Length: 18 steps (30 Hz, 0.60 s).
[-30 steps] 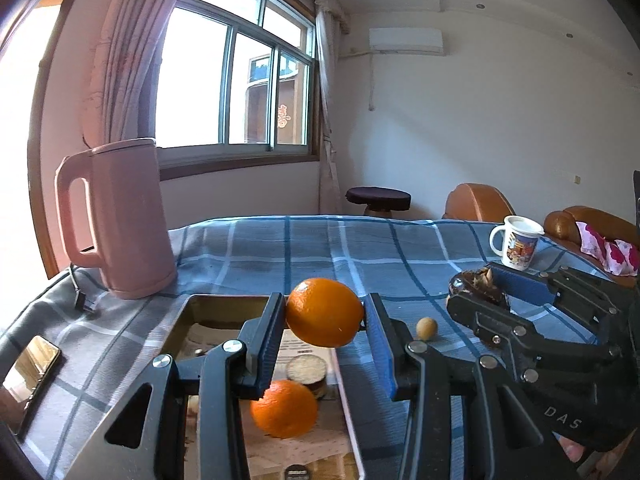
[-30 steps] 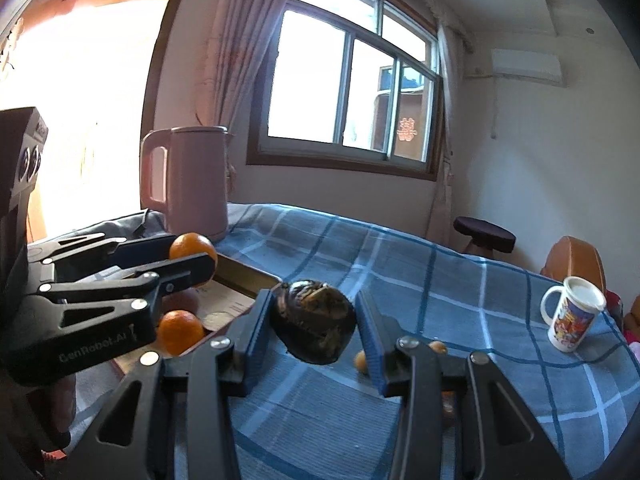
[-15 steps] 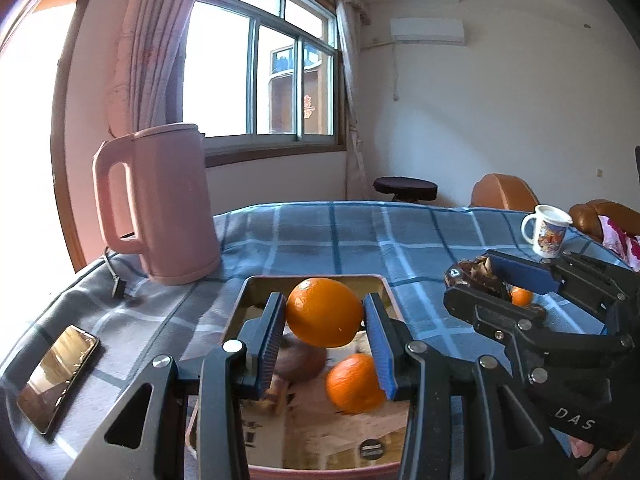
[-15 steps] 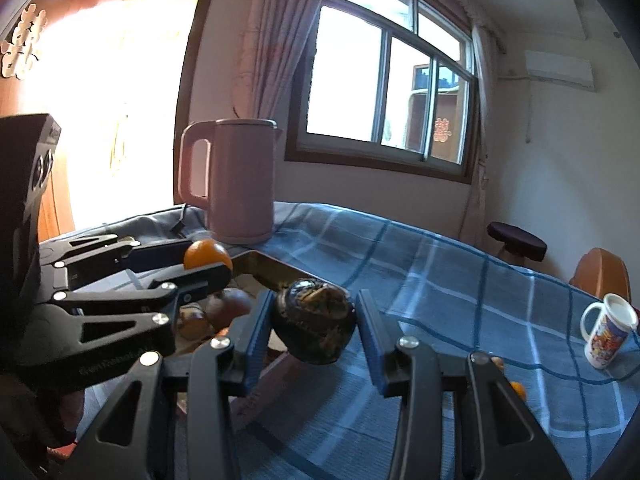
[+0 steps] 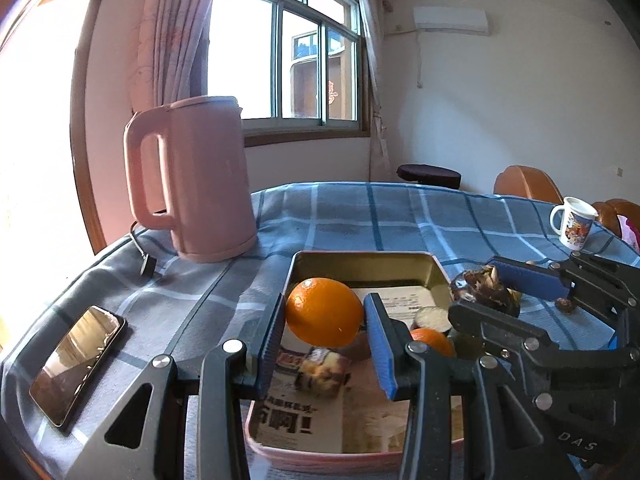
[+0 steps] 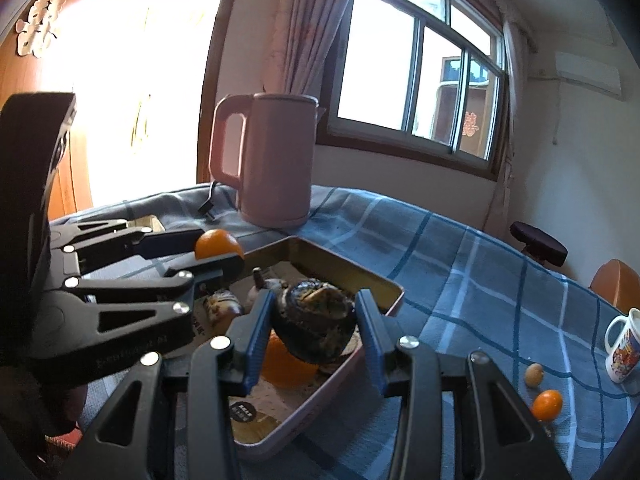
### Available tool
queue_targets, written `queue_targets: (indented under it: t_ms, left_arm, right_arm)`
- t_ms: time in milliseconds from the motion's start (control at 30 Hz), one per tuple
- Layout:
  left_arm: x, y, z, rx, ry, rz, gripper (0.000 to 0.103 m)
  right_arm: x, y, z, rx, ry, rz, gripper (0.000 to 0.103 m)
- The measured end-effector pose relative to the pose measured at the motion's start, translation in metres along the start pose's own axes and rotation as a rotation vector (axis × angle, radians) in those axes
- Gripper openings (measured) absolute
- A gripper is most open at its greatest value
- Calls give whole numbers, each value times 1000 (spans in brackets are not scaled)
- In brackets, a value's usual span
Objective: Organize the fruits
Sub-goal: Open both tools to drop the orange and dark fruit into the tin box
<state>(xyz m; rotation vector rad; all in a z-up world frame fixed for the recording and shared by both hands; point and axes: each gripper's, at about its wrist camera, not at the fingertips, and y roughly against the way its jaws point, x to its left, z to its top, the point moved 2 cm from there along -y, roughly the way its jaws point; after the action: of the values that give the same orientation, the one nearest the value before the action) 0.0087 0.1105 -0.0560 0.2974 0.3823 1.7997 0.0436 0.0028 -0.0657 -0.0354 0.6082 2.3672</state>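
Over the tray (image 5: 362, 266), the left gripper (image 5: 326, 344) is clamping an orange (image 5: 324, 312) between its 2 pads — the right gripper (image 6: 316, 336) is pinching a dark, shrivelled fruit (image 6: 314, 326).

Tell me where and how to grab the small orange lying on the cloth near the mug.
Grip the small orange across its round middle, coming from above with the tongs straddling it. It lies loose on the cloth, clear of the pale fruit and mug.
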Motion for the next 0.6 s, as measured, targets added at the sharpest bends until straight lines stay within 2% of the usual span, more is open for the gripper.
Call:
queue_targets:
  t_ms: [600]
  left_arm:
    - [15, -11, -11, 58, 9, 10, 43]
  right_arm:
    - [19, -13, -1, 36, 50, 36, 45]
